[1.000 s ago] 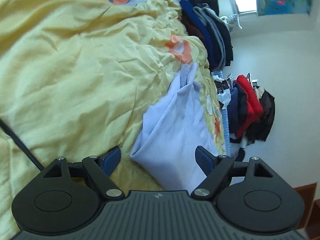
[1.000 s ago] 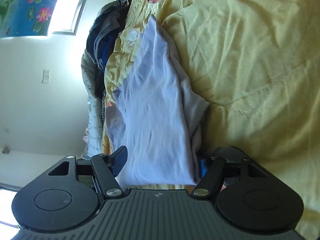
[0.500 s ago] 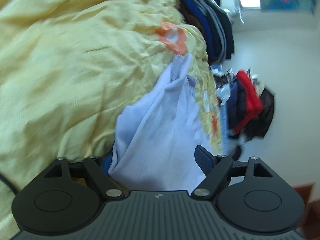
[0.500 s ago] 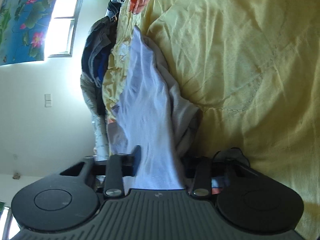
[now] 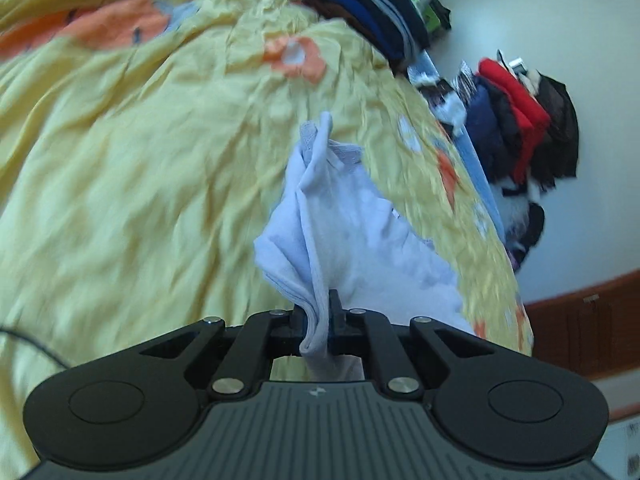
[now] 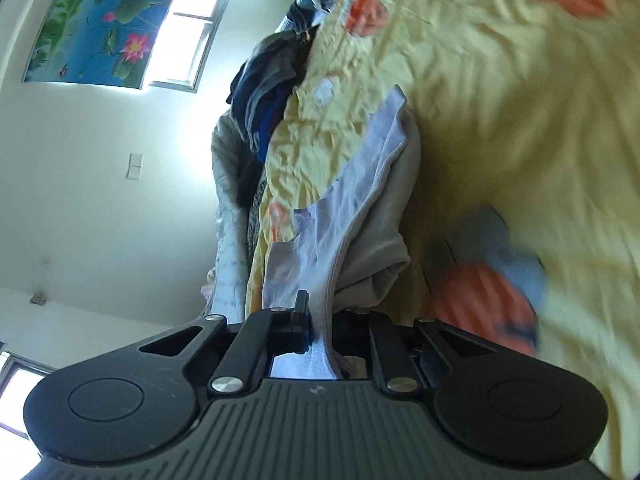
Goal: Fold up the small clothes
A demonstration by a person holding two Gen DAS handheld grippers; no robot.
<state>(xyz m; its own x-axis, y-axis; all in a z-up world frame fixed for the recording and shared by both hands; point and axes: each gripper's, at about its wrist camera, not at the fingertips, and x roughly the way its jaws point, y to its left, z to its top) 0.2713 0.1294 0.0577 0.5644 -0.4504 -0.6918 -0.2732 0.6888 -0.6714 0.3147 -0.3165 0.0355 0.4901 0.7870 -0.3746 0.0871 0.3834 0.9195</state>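
A small pale lavender garment (image 5: 360, 232) hangs over the yellow flowered bedsheet (image 5: 140, 184). My left gripper (image 5: 318, 316) is shut on its near edge, with cloth bunched between the fingers. In the right wrist view the same garment (image 6: 360, 216) stretches away from my right gripper (image 6: 320, 320), which is shut on another edge of it. The garment is lifted and creased, with its far tip still near the sheet.
A pile of dark, blue and grey clothes (image 5: 360, 12) lies at the far edge of the bed. More clothes, red and black (image 5: 520, 128), hang by the white wall. A window (image 6: 192, 24) and a lotus picture (image 6: 96, 24) are on the wall.
Both grippers were open around the garment's edges one second ago. Both have closed on it and lifted it, and the views have swung over the bed.
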